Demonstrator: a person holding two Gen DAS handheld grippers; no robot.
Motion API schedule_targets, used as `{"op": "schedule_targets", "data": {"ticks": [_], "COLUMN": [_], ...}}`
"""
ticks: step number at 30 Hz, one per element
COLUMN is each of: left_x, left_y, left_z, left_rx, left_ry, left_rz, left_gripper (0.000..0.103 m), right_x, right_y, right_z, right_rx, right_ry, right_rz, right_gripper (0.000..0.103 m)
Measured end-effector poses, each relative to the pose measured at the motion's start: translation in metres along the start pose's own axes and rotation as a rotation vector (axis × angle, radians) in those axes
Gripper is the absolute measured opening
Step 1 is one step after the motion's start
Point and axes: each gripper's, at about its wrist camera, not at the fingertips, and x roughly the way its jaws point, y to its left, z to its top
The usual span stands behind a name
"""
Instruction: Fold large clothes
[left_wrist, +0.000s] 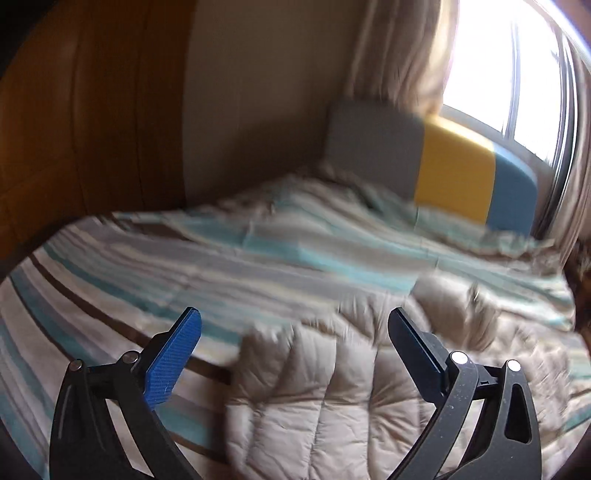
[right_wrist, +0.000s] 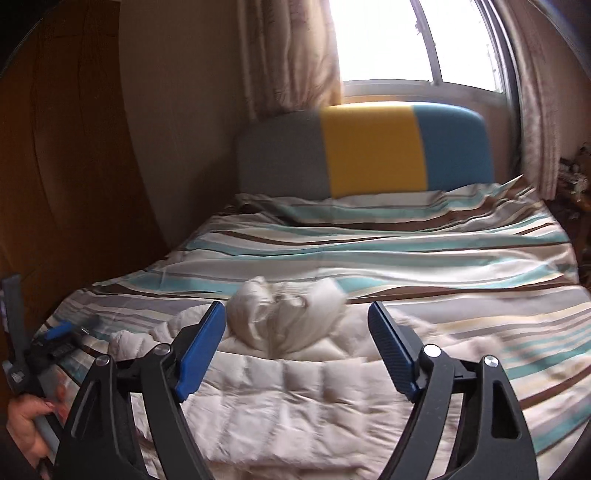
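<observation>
Both wrist views are smeared with motion blur, the left one worst, so seams and creases on the cloth are soft and the far edge of the bed cannot be read sharply. Each view cuts off its own gripper at the bottom edge; only the black linkages and blue-padded fingers show.

The left gripper stands with its jaws spread wide and nothing between the pads. It hangs above the bed, clear of the cloth, angled downward. The right gripper is likewise spread wide and empty, pointing down over the bed without touching anything.

Below and ahead of both lies the quilted beige jacket, a puffy padded garment spread on the striped duvet. In the right view its near part lies flat in stitched panels, and a bunched white lump sits at its far end, between the two fingers as the camera sees it. In the left view the same jacket fills the lower middle and right.

At the lower left corner of the right view a hand grips a grey handle, and above it part of the other gripper shows, blurred.

Beyond the duvet stands a headboard in grey, yellow and blue blocks, with curtains and a bright window behind it, and a wooden wardrobe on the left.
</observation>
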Motion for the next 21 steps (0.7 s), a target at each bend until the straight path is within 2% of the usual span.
{"op": "schedule_targets", "data": {"ticks": [4,8,13,17,21], "left_x": [-0.034,-0.064,-0.096,-0.116,-0.133], "left_y": [0.009,0.019,0.036,0.049,0.059], "left_z": [-0.013,-0.059,-0.125,-0.163,-0.189], "left_rx": [0.028,0.078,0.091,0.086,0.081], "left_ry": [-0.018,0.029,0.114,0.159,0.183], "left_rz": [-0.019,-0.016,-0.071,-0.074,-0.093], "left_gripper": [0.100,0.100,0.100,0.100,0.100], "right_x": [-0.036,-0.079,-0.140,-0.183,-0.211], "right_y": [-0.042,-0.085,-0.140,-0.161,-0.167], "right_z": [-0.022,-0.070,-0.136,-0.184,-0.216], "right_rx": [0.020,0.086,0.230,0.311,0.351], "right_ry": [0.077,0.148,0.197,0.230,0.230], "right_rz": [-0.031,-0.068,-0.093,-0.103,-0.073], "right_gripper": [0.079,0.079,0.078,0.079,0.079]}}
